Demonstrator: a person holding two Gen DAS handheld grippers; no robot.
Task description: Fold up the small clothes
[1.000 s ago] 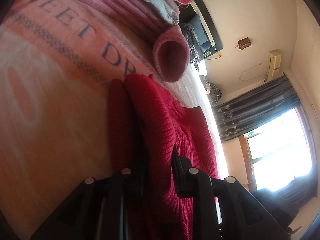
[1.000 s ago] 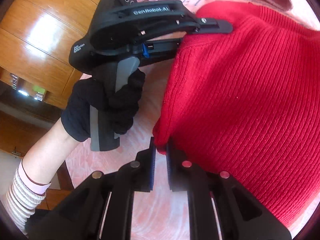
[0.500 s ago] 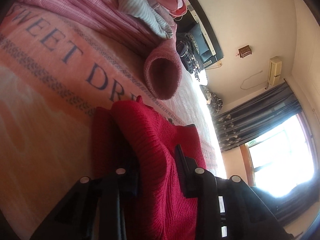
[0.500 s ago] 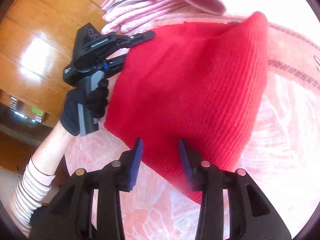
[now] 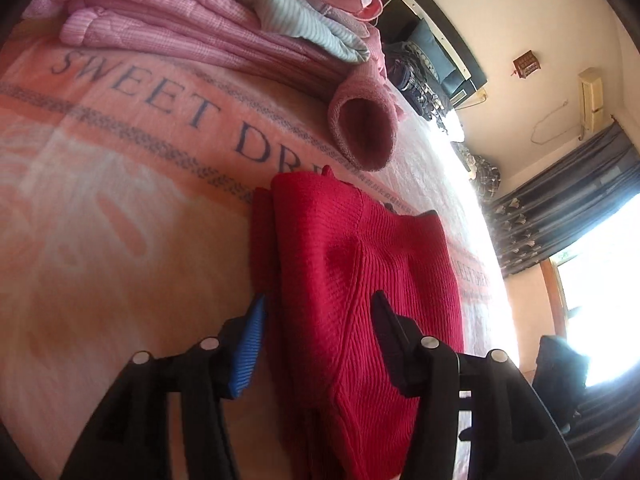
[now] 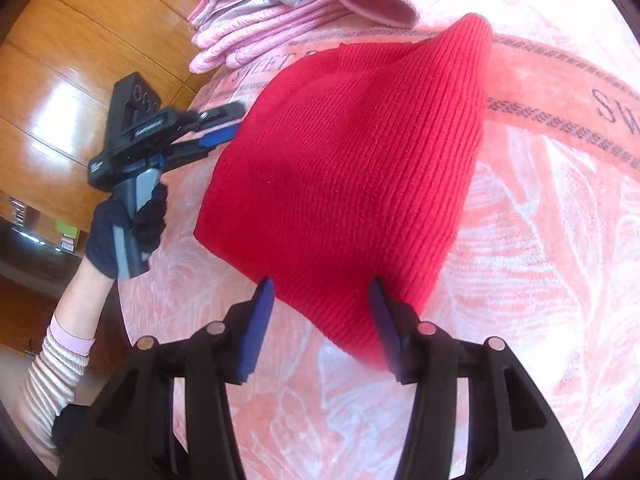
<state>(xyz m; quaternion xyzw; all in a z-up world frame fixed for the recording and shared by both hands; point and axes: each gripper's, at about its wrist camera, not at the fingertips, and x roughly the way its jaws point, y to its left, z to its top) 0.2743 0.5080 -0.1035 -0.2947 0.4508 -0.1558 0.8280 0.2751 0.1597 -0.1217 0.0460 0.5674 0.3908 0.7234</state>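
Red knit garment (image 6: 352,168) flat on pink blanket (image 6: 540,320), narrow end away from both spread, empty claws (image 6: 322,320) (image 5: 318,328).

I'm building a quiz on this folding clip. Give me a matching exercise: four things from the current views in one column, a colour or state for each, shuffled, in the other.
Things:
1. red knit garment
2. right gripper
3. fuzzy sleeve cuff
4. stack of clothes

Colour or state:
A. pink, its opening facing the left wrist camera
B. open, fingers either side of a garment edge
C. folded, lying on the pink blanket
D. piled, pink and grey-striped

Pairs: 1-C, 2-B, 3-A, 4-D
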